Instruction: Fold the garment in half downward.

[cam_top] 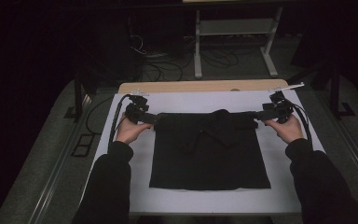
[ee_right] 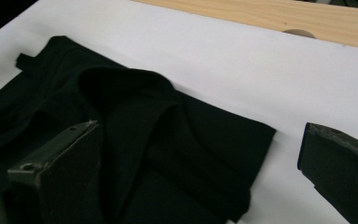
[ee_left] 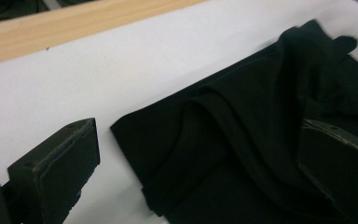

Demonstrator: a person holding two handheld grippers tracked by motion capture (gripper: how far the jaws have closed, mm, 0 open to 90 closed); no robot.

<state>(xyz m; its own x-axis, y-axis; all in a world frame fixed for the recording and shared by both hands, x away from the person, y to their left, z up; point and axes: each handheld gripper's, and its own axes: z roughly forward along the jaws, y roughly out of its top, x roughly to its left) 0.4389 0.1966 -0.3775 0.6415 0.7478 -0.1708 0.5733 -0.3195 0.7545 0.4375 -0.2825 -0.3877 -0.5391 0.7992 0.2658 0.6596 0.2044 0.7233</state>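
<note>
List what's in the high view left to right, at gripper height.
Left hand → left gripper → black cloth → right gripper → right hand.

The cloth [cam_top: 209, 151] was plain black with no pattern, its folded upper edge [cam_top: 205, 120] as dark as the rest. It lay on a white sheet [cam_top: 177, 100] that covered the counter [cam_top: 200, 86], whose bare far strip was pale wood with a light grain. The left tongs [cam_top: 150, 119] and right tongs [cam_top: 259, 115] were black, their jaws matt with greyish worn edges, the cables [cam_top: 116, 116] were black too, and the person's sleeves [cam_top: 107, 182] were dark, nearly black.
</note>
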